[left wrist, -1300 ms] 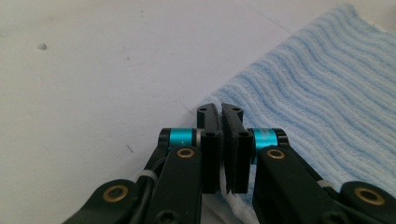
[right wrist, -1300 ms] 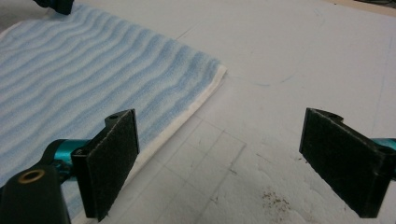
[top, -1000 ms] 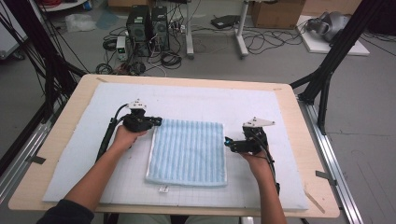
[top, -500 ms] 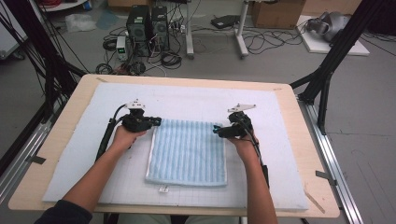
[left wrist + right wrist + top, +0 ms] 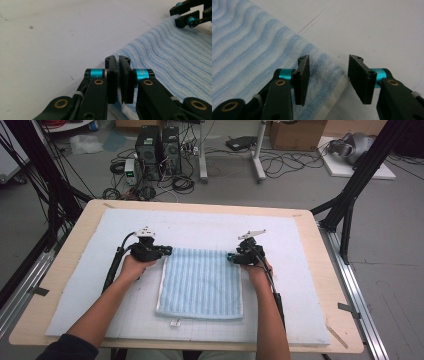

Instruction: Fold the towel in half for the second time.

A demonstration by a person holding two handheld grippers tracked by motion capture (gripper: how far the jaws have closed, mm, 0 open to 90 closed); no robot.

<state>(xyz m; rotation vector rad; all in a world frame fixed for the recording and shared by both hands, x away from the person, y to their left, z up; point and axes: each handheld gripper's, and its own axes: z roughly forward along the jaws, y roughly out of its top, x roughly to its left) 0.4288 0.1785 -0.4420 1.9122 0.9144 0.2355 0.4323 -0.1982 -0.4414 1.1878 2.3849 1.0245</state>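
Pale blue ribbed cloth, a small towel [image 5: 201, 282] with a white hem, lies flat on a white foam mat [image 5: 300, 285] that covers the wooden bench [image 5: 330, 245], roughly midway between the mat's left and right edges and nearer the front edge. A person holds a gripper in each hand at the towel's two far corners. The left gripper [image 5: 119, 75] has its jaws pressed together on the far left corner, with white hem caught between them. The right gripper [image 5: 328, 77] sits at the far right corner with its jaws spread, one above the cloth and one beyond the hem, nothing pinched yet. To do this step well, the right gripper probably needs to go lower so the corner slips between the jaws, then close firmly on the hem before either hand lifts.
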